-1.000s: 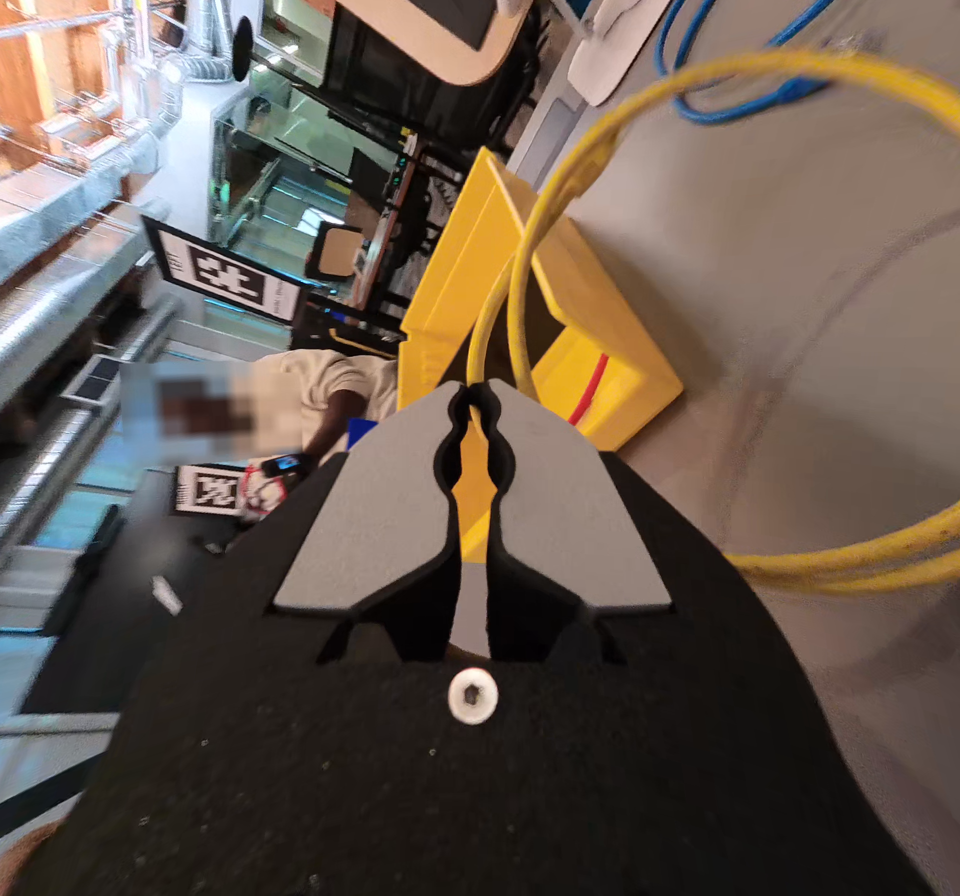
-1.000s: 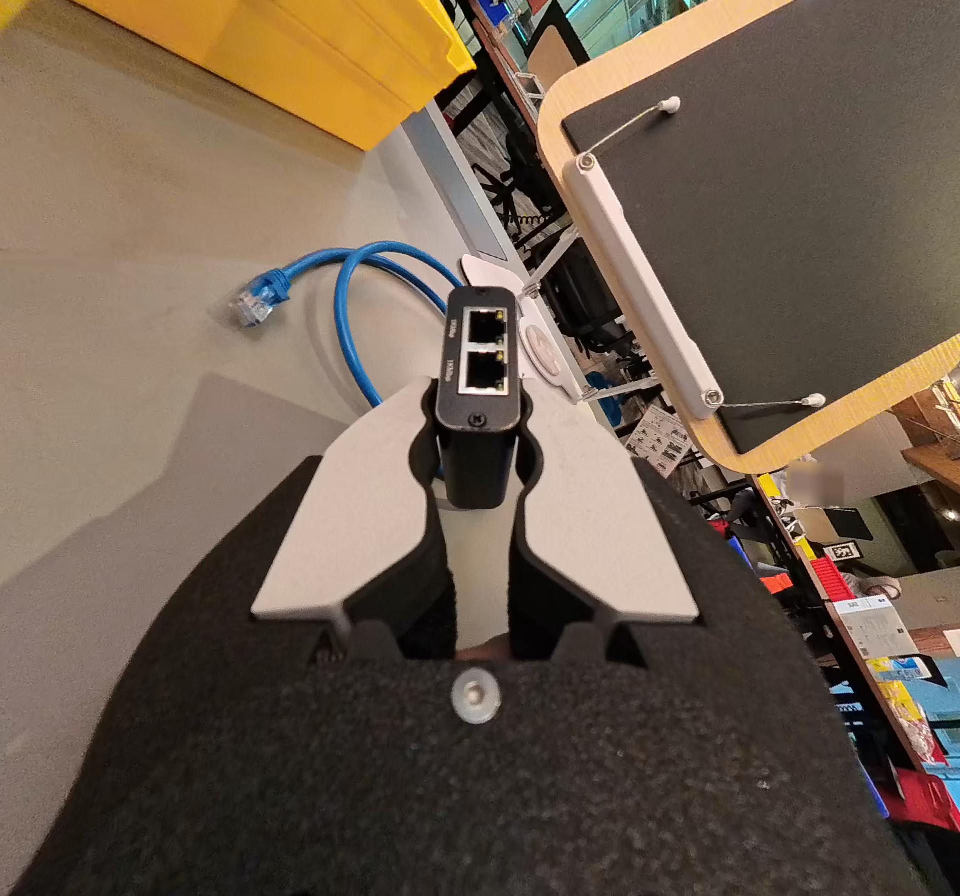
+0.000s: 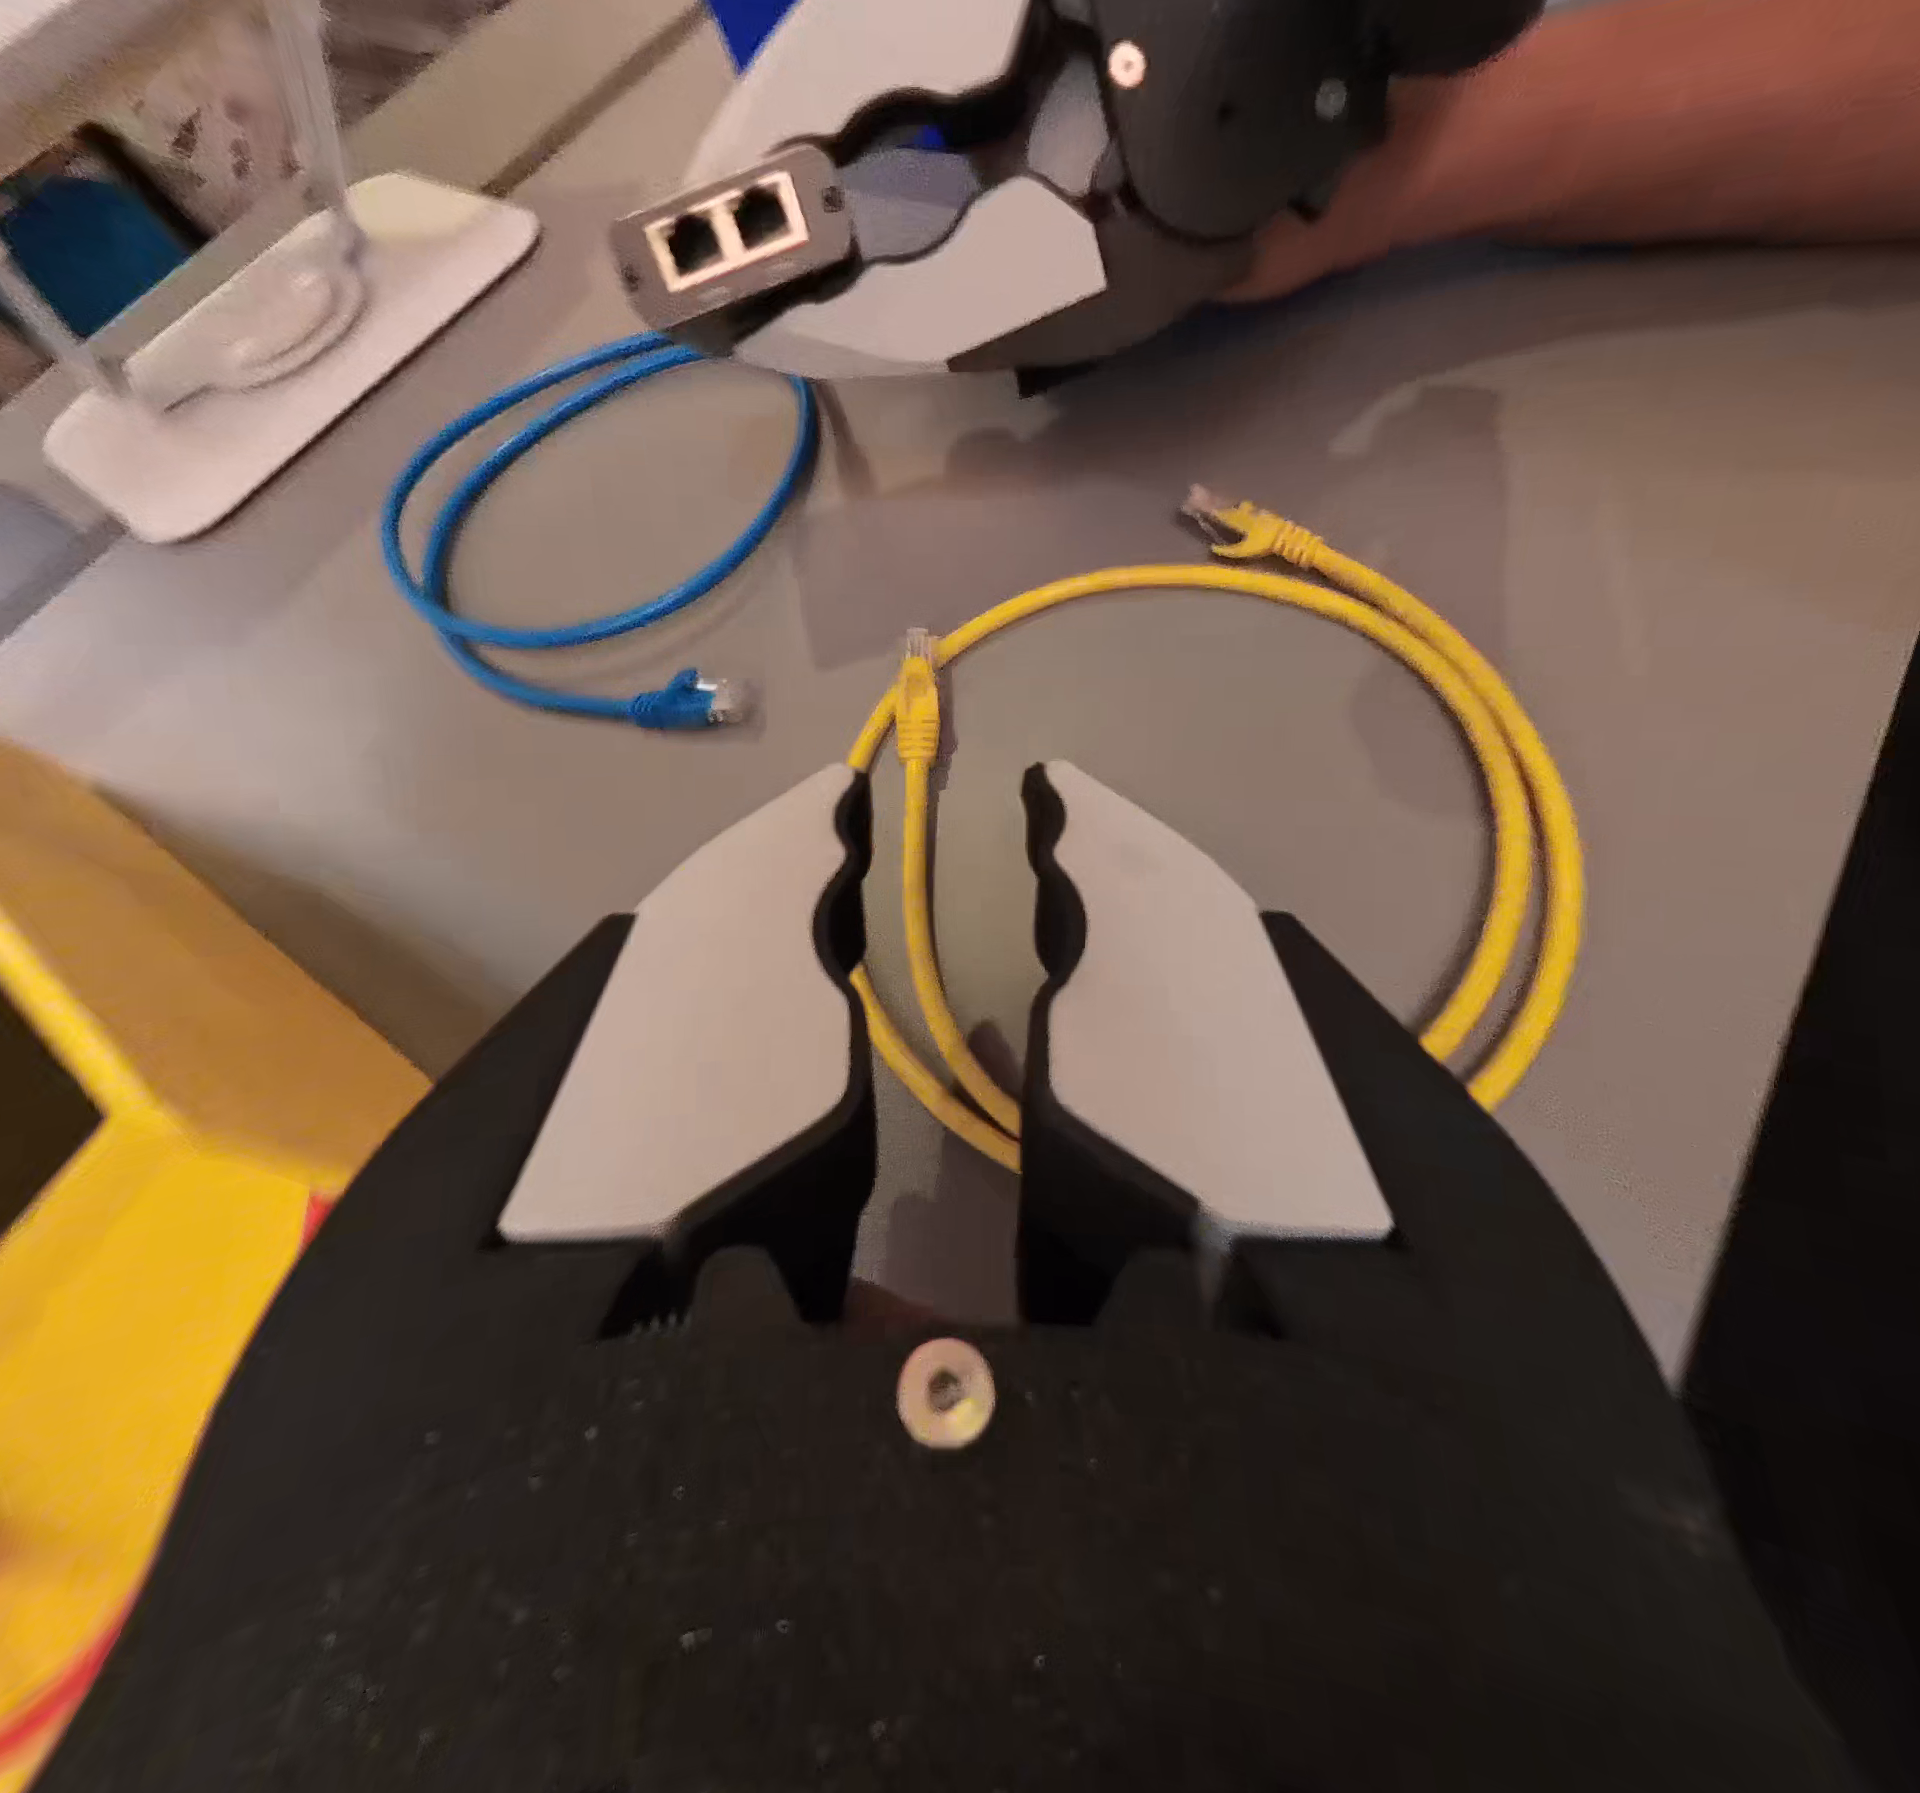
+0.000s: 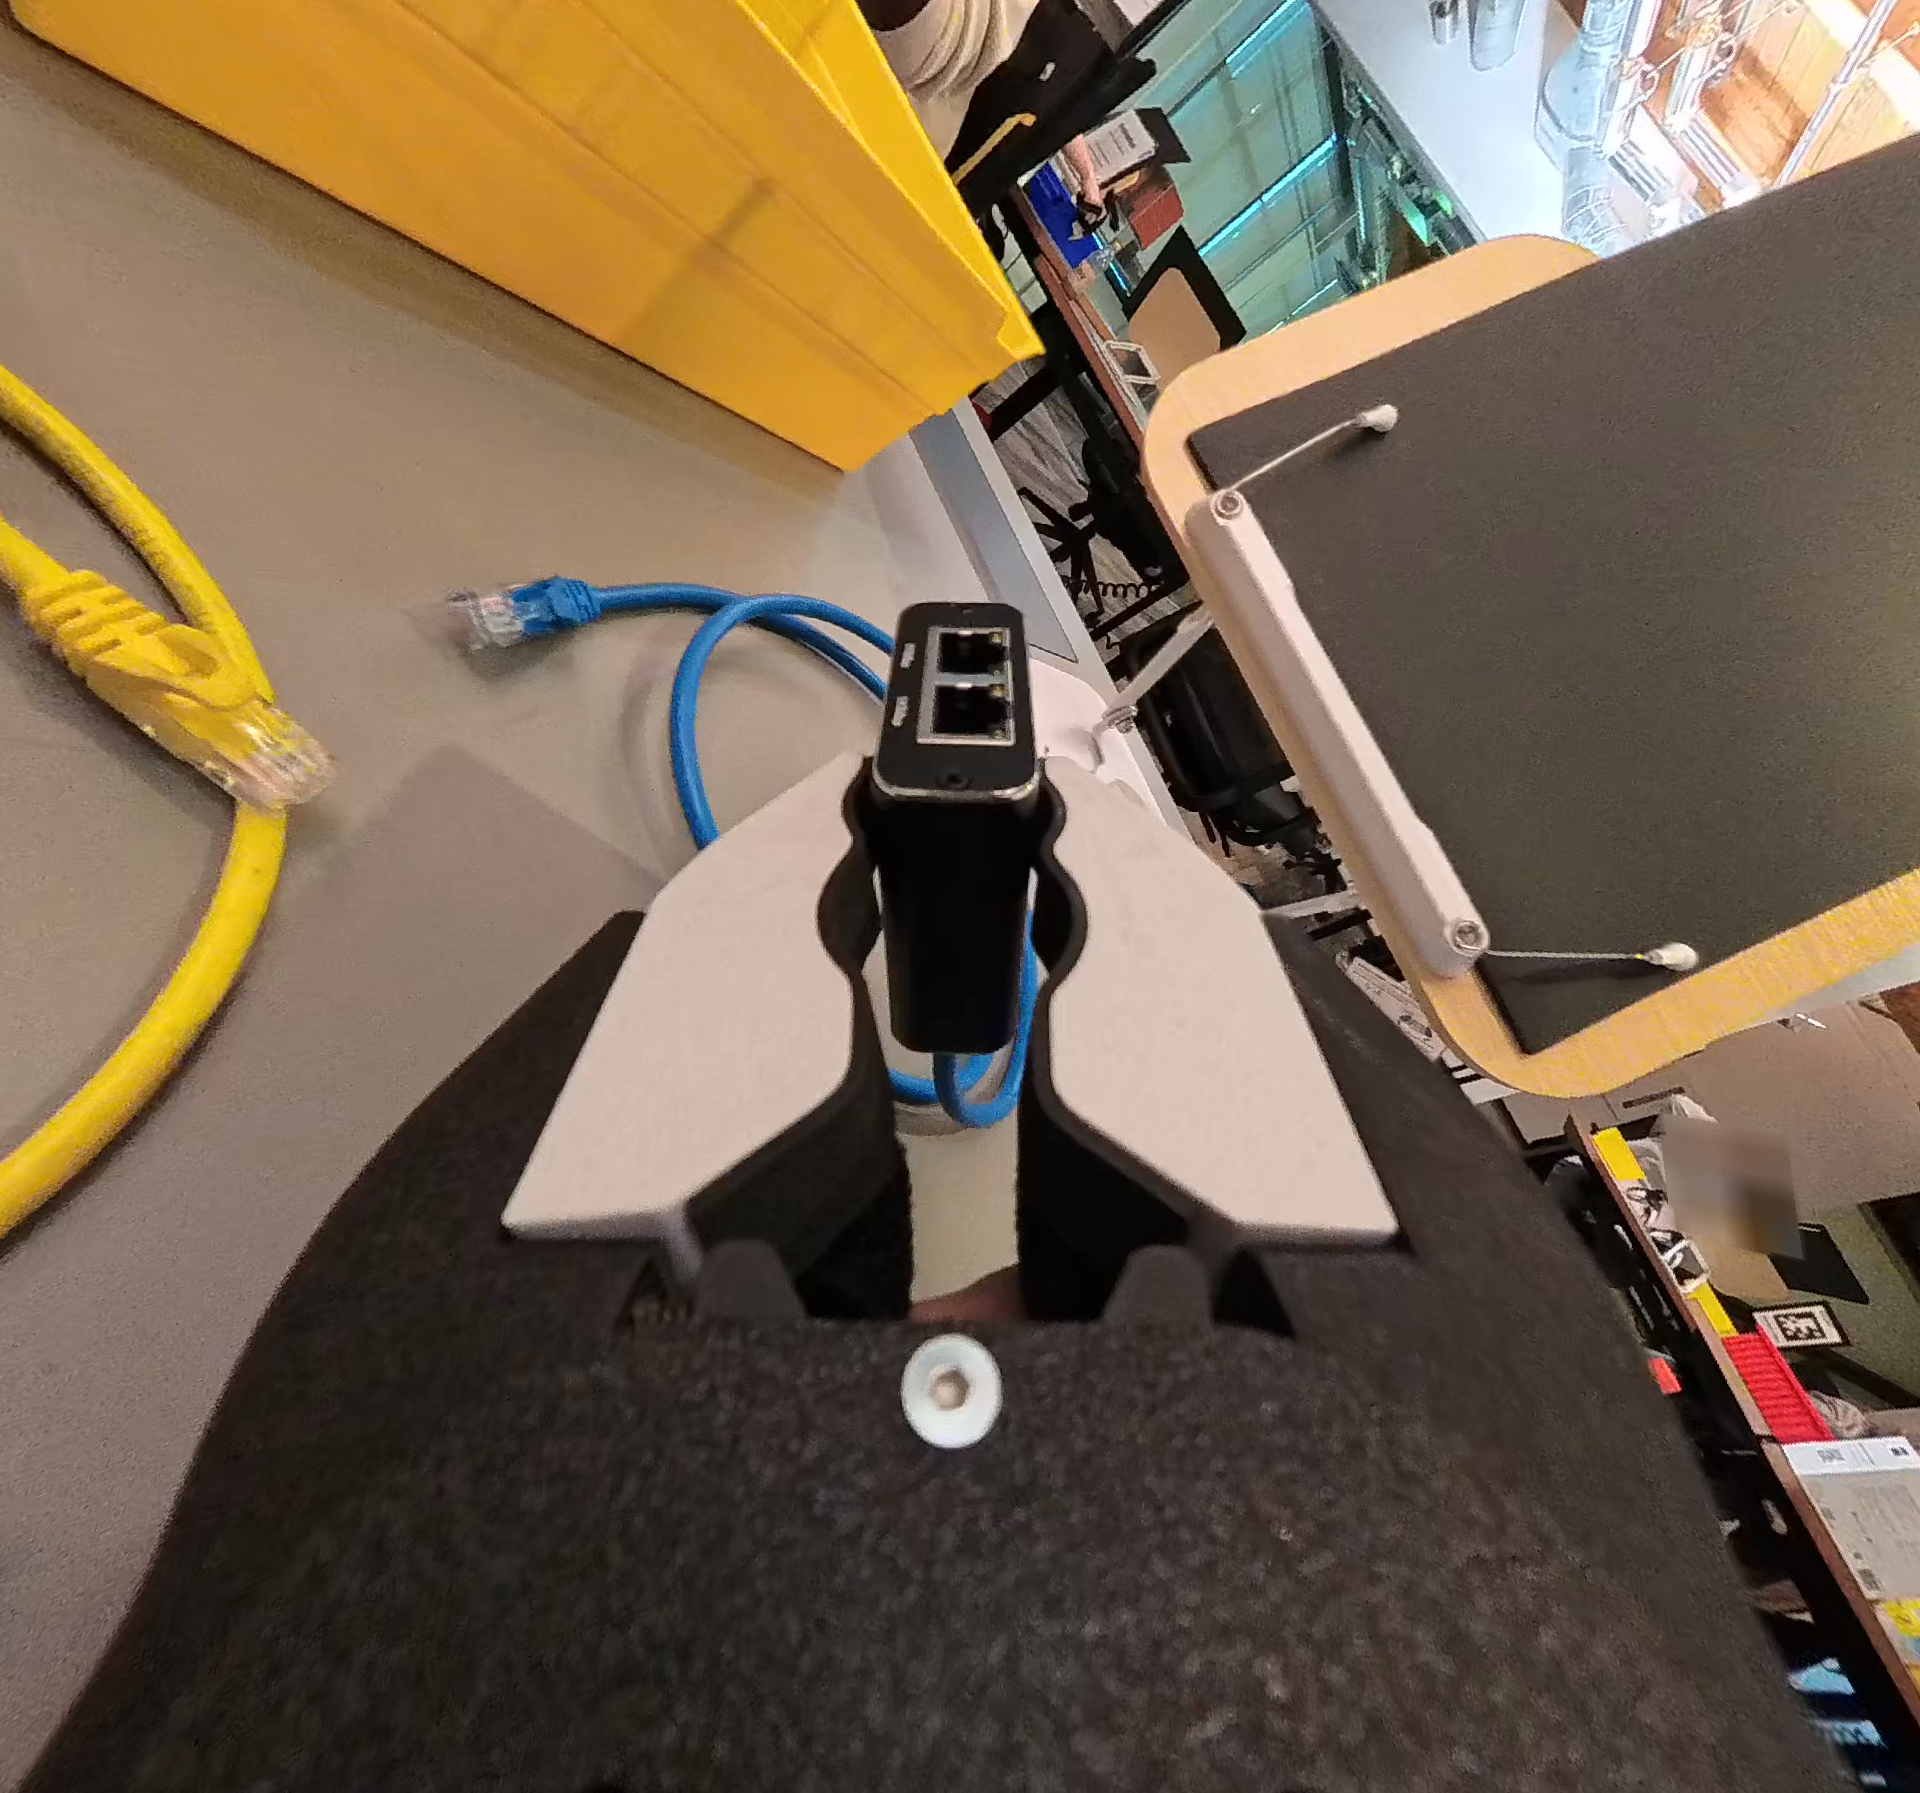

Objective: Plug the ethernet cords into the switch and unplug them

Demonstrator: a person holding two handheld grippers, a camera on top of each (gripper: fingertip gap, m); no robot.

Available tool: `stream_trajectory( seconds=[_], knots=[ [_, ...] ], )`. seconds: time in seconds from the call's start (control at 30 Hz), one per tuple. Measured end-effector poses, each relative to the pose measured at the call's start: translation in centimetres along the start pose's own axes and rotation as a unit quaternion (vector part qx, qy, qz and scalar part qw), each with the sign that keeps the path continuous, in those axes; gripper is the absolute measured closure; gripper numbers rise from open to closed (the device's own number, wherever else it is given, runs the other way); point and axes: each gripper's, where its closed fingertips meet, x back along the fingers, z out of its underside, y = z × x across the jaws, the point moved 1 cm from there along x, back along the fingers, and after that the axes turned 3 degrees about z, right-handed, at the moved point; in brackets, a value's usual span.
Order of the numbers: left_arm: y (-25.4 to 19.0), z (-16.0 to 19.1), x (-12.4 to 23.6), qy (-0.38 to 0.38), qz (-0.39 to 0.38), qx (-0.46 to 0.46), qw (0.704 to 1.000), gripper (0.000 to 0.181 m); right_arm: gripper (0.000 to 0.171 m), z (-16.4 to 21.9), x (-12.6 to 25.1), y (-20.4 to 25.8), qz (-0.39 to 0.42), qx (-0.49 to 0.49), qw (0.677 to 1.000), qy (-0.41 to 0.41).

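Yellow cord point(image 3: 1496, 808) lies between parted left fingers point(image 3: 727, 995), untouched.

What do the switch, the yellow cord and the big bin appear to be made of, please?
Switch: black casing with a metallic-looking port plate, probably metal or hard plastic. Yellow cord: flexible, smooth plastic-looking jacket with clear plugs. Yellow bin: rigid moulded plastic, slightly glossy.
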Motion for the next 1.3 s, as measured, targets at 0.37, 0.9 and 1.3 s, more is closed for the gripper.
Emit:
stream_trajectory(
  seconds=[0.37, 0.9, 1.3],
  knots=[
    [0.5, 4.0, -5.7, 0.118, 0.088, 0.010, 0.989, 0.175, 0.145, 0.4, 0.0, -0.3, -0.002, -0.010, 1.000, 0.001],
    [3.1, -1.8, -2.5, 0.111, 0.066, 0.122, 0.984, 0.176, 0.145, -1.5, 0.3, 1.3, 0.037, 0.161, 0.986, -0.005],
    [2.5, -1.1, -2.9, 0.123, 0.086, 0.142, 0.978, 0.176, 0.145, -2.1, -0.2, 3.6, 0.036, 0.232, 0.972, -0.011]
  ],
)
